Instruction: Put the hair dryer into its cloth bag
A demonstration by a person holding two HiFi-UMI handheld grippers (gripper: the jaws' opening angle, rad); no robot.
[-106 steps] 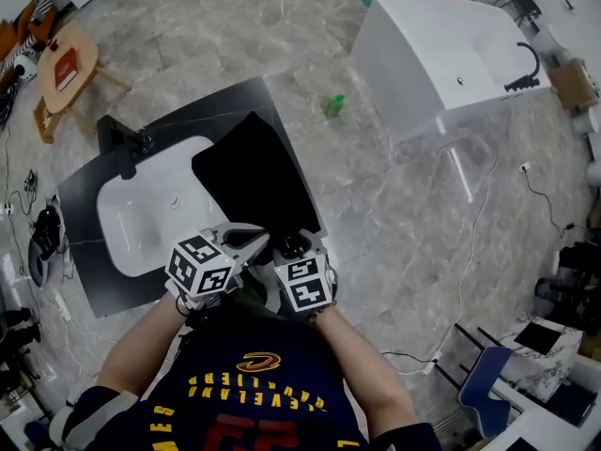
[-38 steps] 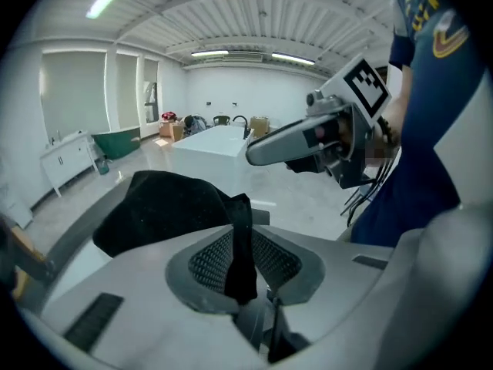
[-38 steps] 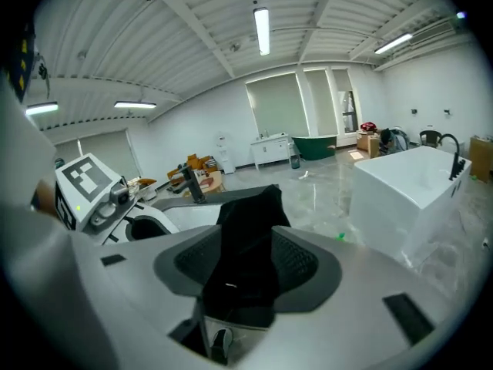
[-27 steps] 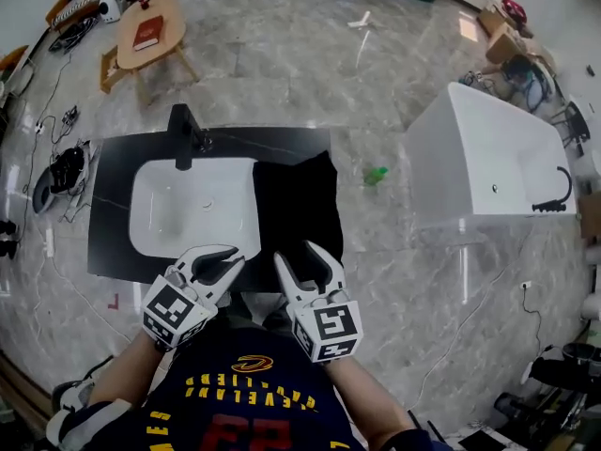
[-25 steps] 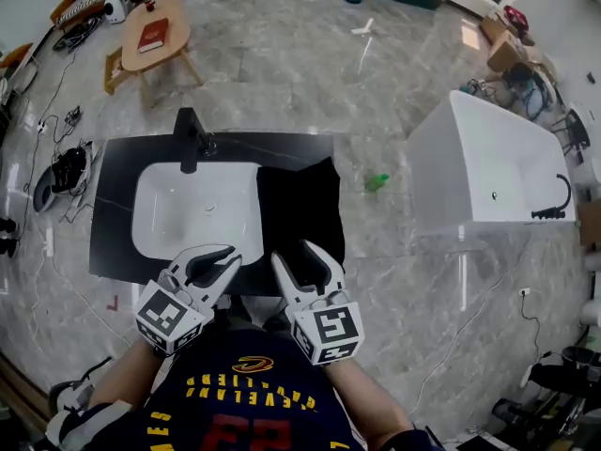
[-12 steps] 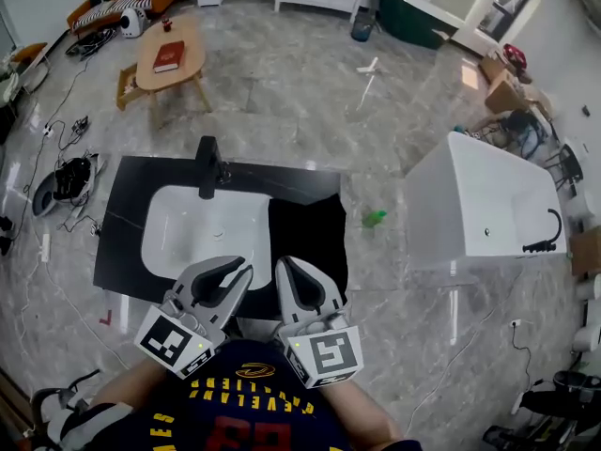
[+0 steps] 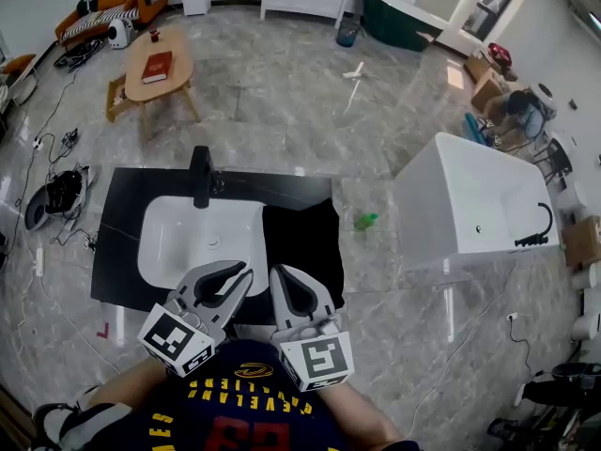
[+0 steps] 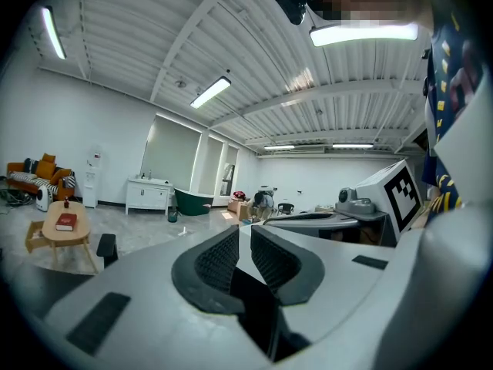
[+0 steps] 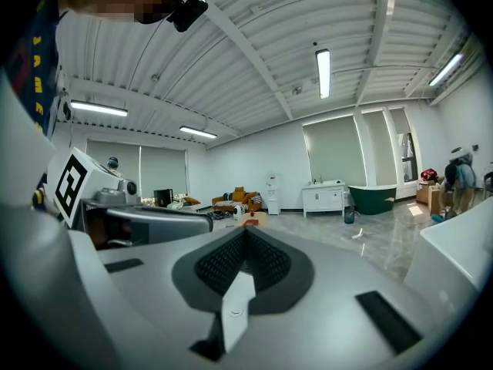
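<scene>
**Jaws drawn in, nothing held**

The right gripper (image 9: 245, 231) had just been closing. Its jaws stood fully together, the pads meeting at the tip with nothing between them. The left gripper (image 8: 240, 230), close beside it at nine o'clock, showed only a thin slit between its pads, and that slit was empty too. Both pointed roughly level into the room and touched nothing.

From above, the flat black cloth bag (image 7: 302, 252) lay at twelve o'clock from the right gripper. It rested on the dark stone counter (image 7: 120, 252), just beside the white rectangular basin (image 7: 188, 252) at its nine o'clock. A black tap (image 7: 200, 177) stood at the basin's twelve o'clock. On the grey marble floor (image 7: 282, 92), a small green bottle (image 7: 364, 221) lay at the bag's two o'clock. A white bathtub (image 7: 470, 205) stood farther out the same way.
</scene>
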